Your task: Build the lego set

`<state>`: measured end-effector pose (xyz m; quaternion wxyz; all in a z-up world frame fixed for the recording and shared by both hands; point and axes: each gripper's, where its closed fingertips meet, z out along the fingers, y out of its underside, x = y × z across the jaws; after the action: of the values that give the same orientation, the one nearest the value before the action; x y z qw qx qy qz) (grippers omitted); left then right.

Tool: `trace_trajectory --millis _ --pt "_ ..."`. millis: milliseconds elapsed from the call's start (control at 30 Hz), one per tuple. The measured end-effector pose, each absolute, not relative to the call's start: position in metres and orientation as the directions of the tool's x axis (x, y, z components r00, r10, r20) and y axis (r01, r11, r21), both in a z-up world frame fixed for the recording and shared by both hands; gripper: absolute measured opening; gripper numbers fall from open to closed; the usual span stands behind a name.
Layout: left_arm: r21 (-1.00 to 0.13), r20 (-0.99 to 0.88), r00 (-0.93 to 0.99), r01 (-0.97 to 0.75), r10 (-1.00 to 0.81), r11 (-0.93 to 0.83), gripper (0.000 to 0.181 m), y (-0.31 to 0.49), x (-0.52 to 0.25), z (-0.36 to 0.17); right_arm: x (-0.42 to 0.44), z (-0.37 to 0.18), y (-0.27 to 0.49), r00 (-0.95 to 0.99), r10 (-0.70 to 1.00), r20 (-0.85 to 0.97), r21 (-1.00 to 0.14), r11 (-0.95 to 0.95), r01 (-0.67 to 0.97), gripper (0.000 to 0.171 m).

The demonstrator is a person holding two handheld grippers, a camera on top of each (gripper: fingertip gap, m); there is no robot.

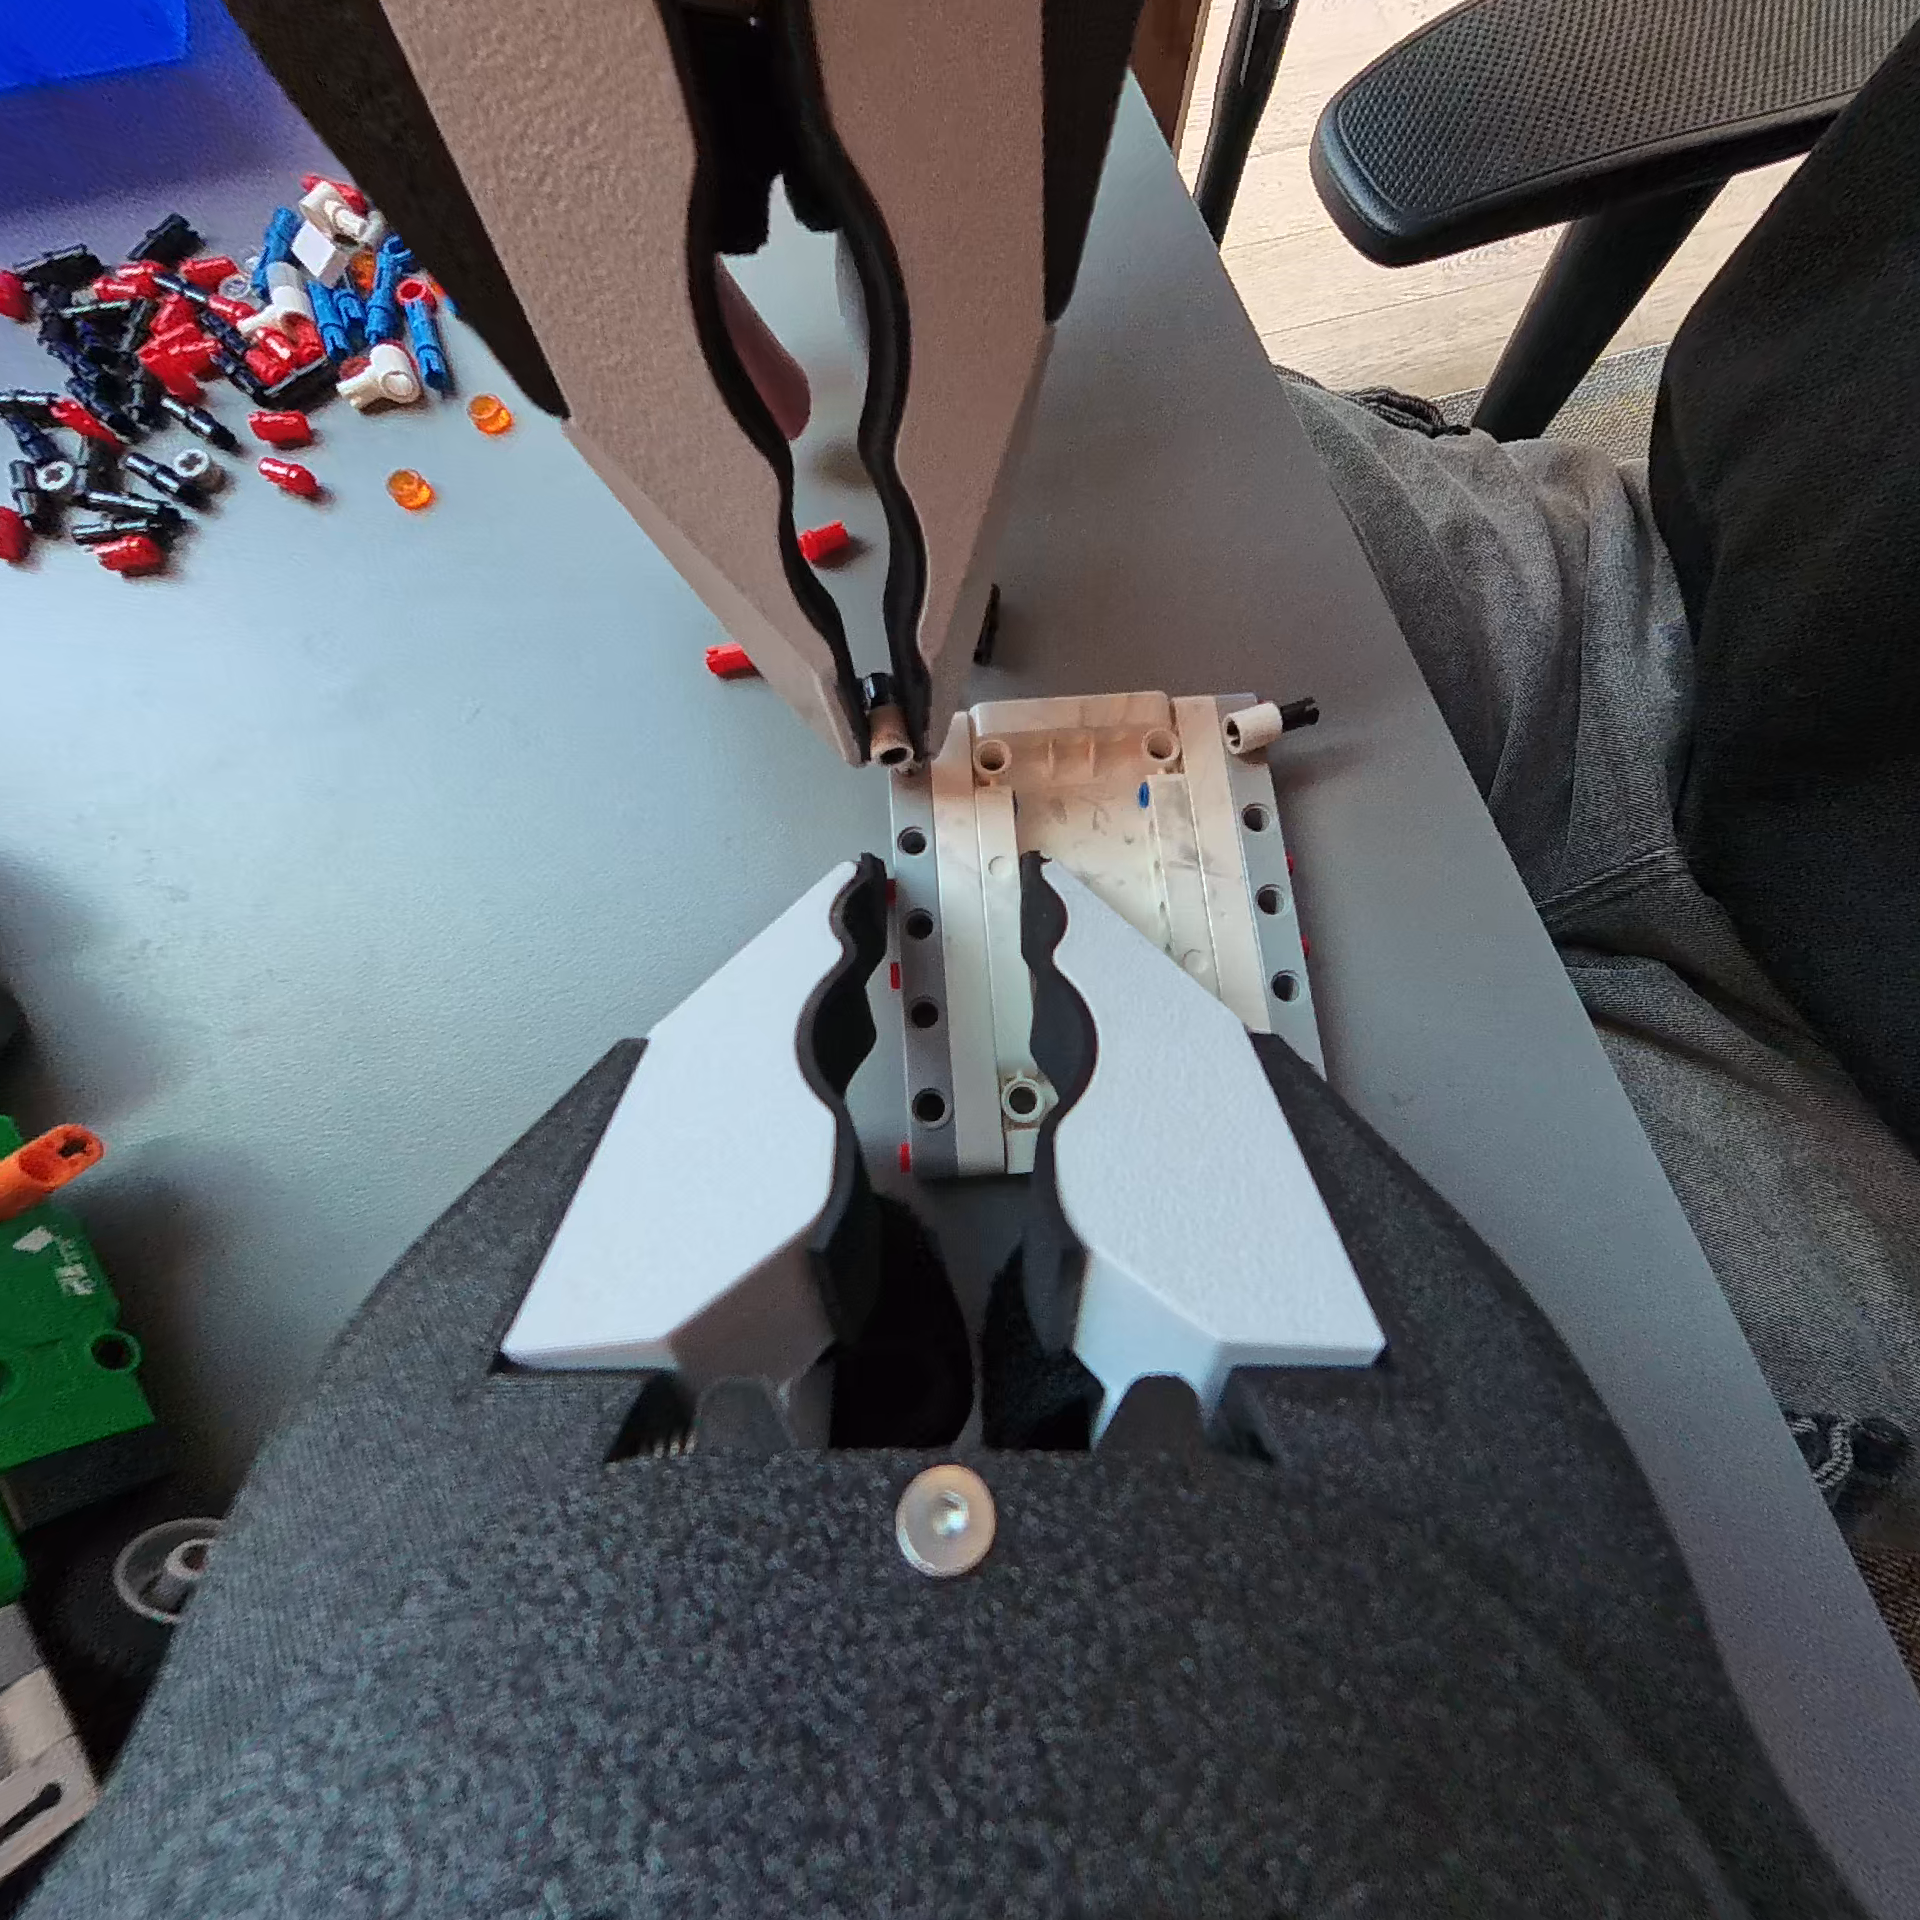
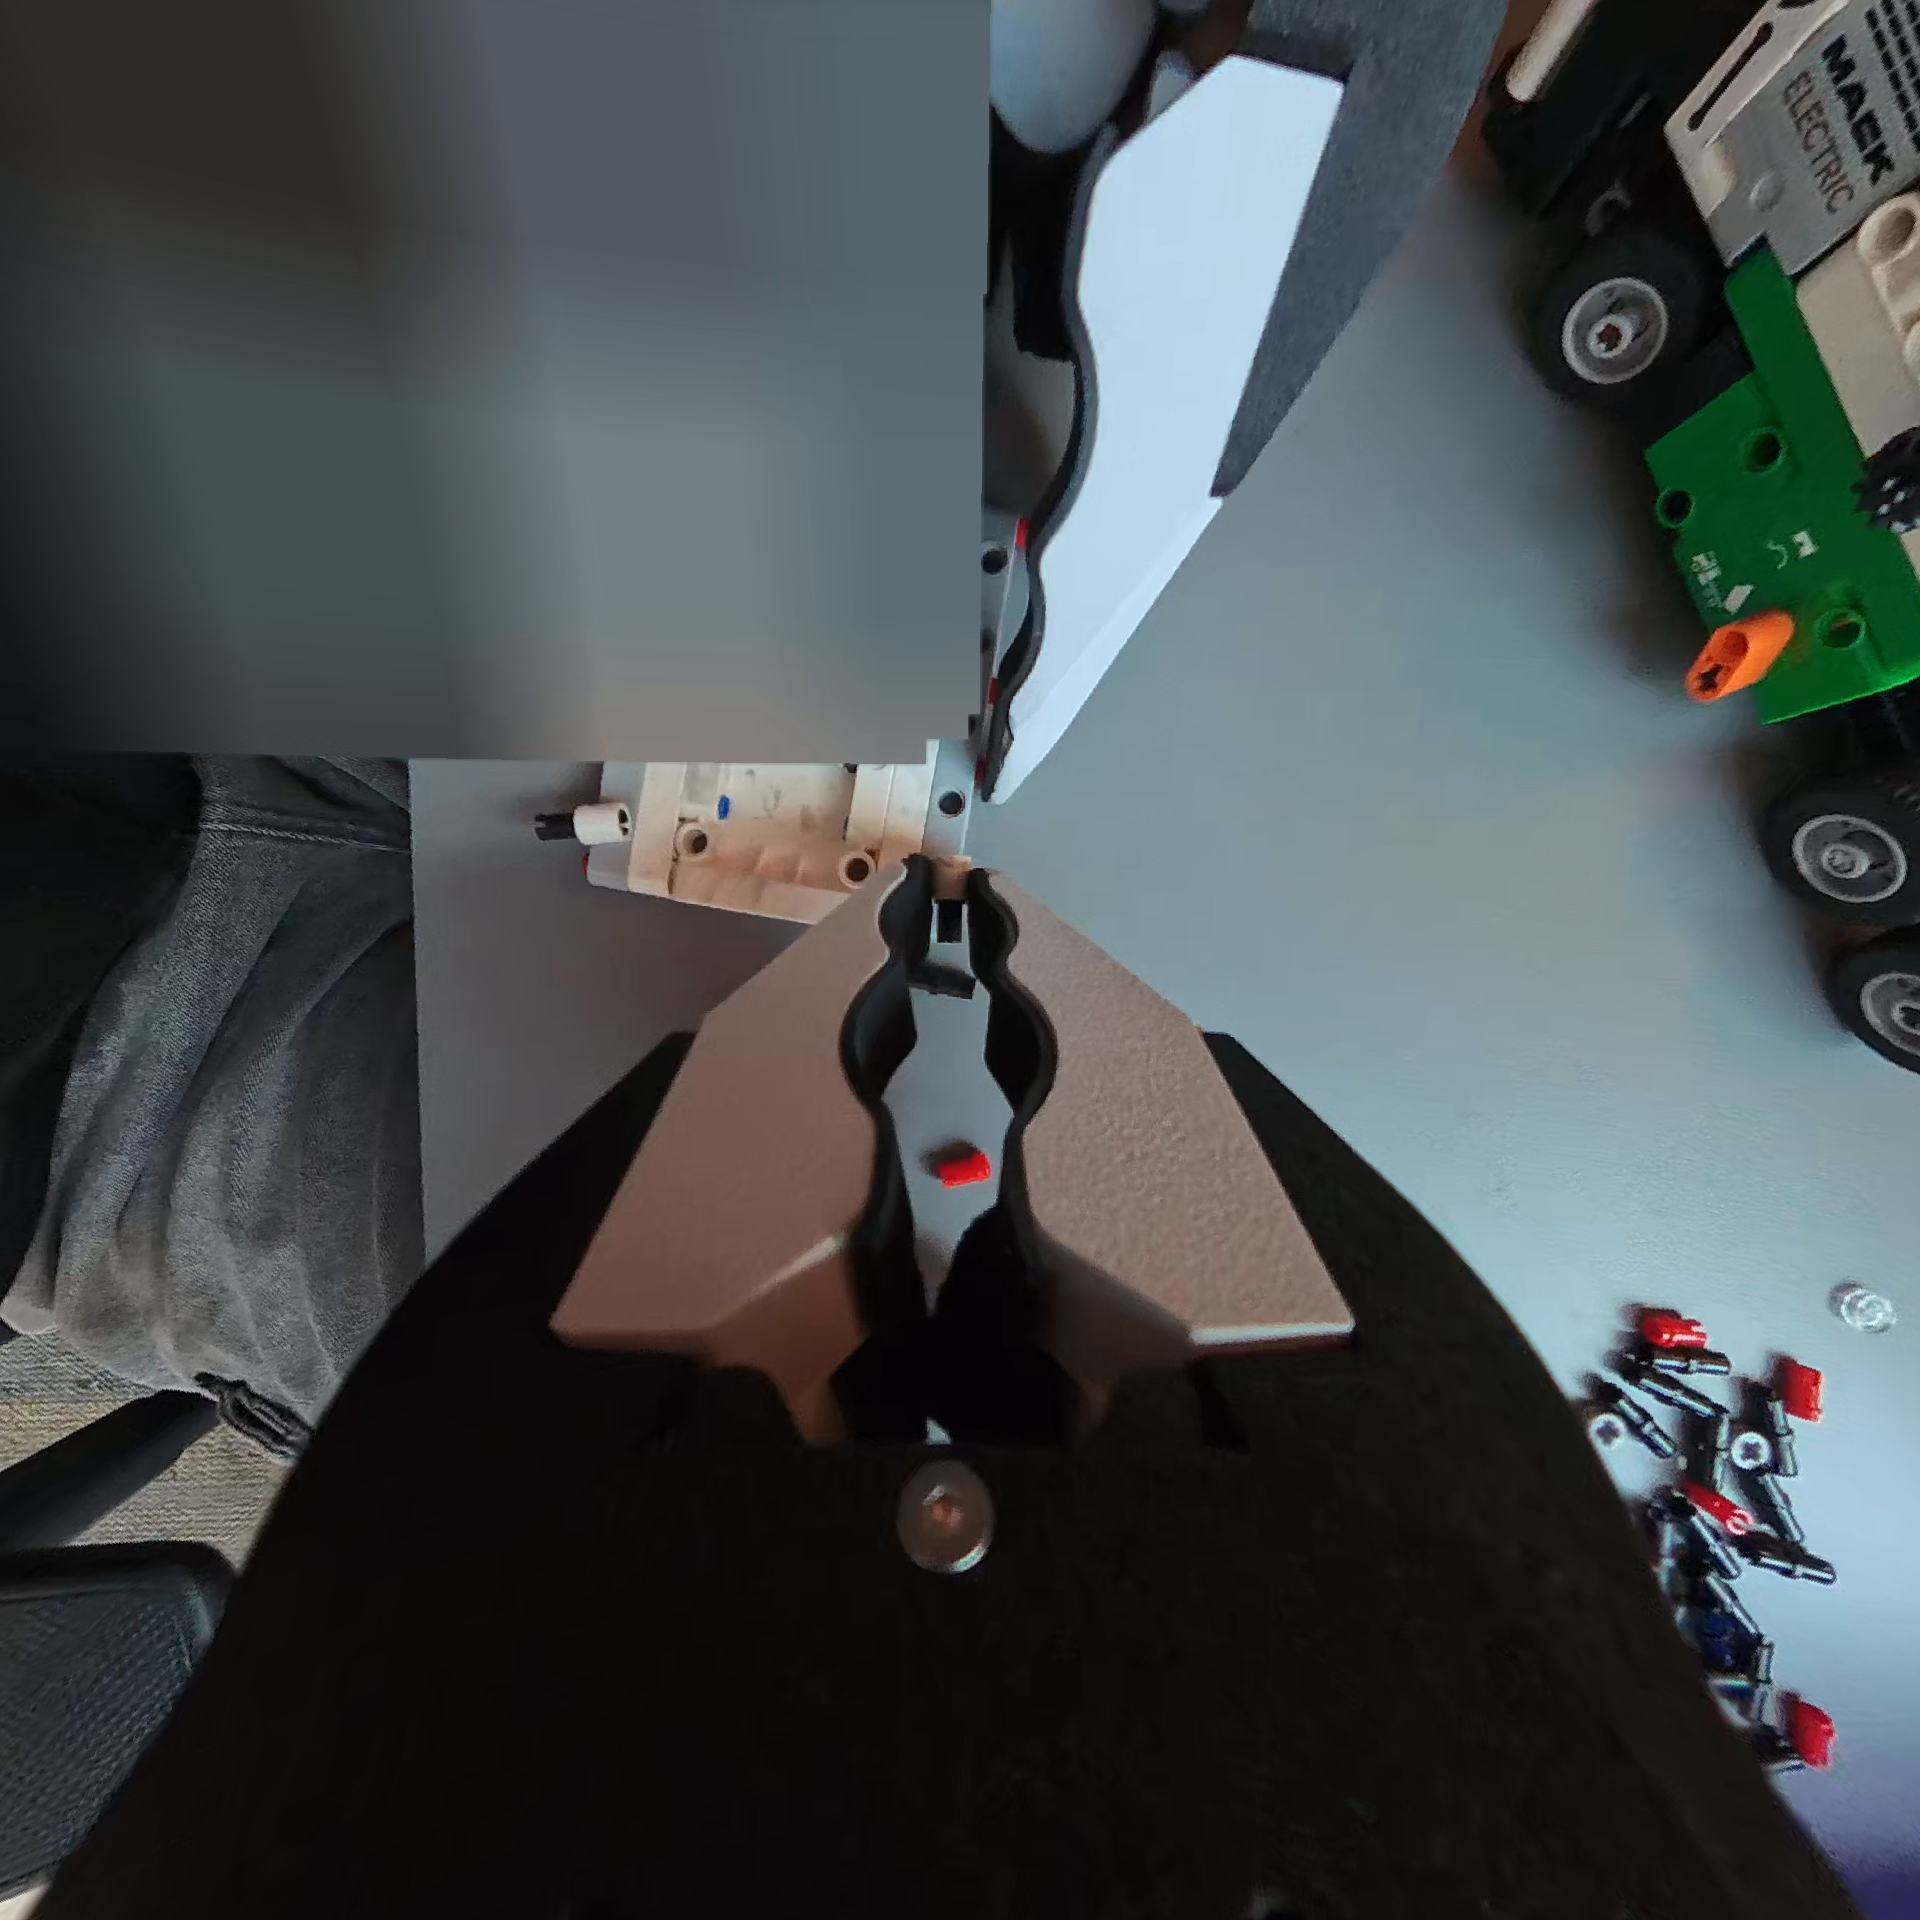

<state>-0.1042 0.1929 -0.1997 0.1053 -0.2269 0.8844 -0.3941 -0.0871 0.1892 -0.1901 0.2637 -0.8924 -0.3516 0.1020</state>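
A white and grey lego assembly [image 1: 1091,821] lies flat on the grey table near its edge. My left gripper [image 1: 948,862] is shut on the assembly's left part, a grey holed beam and a white beam. My right gripper [image 1: 894,740], with tan fingers, comes from the far side. It is shut on a small tan connector with a black pin [image 1: 891,732], held at the assembly's far left corner. In the right wrist view my right gripper [image 2: 943,881] holds that piece against the assembly [image 2: 769,821]. A second tan connector with a black pin [image 1: 1262,722] sits at the far right corner.
A pile of red, blue and black pins [image 1: 187,353] lies at the far left, with two orange studs [image 1: 488,414] nearby. A green, white and black truck model [image 2: 1787,499] stands beside it. A loose red pin [image 2: 961,1166] lies under my right gripper. A person's grey trouser legs [image 1: 1558,644] and a chair armrest [image 1: 1538,125] are beyond the table edge. My left and right fingertips are right by each other.
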Motion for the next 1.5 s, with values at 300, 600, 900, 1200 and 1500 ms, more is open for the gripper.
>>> trace_trajectory --millis 300,600,900,1200,1500 --pt "-0.745 -0.002 -0.876 -0.321 -0.483 0.585 0.024 0.1928 -0.1043 -0.1997 -0.0873 -0.1898 0.19 0.689 0.705 0.169 -0.561 -0.506 0.655 0.005" --pt "-0.744 -0.002 -0.874 -0.324 -0.487 0.584 0.024 0.193 -0.1036 -0.1998 -0.0905 -0.1912 0.1895 0.642 0.714 0.279 -0.555 -0.426 0.715 0.005" --pt "-0.744 -0.011 -0.872 -0.321 -0.49 0.586 0.024 0.1944 -0.1015 -0.2 -0.0848 -0.1931 0.1866 0.723 0.689 0.058 -0.625 -0.539 0.564 0.005" --pt "-0.743 -0.002 -0.88 -0.317 -0.475 0.589 0.025 0.1934 -0.1036 -0.2002 -0.0883 -0.1926 0.1887 0.741 0.669 -0.057 -0.581 -0.626 0.52 0.004" --pt "-0.743 -0.002 -0.883 -0.313 -0.47 0.591 0.025 0.1927 -0.1043 -0.2003 -0.0918 -0.195 0.1924 0.692 0.718 -0.076 -0.562 -0.604 0.566 0.004"
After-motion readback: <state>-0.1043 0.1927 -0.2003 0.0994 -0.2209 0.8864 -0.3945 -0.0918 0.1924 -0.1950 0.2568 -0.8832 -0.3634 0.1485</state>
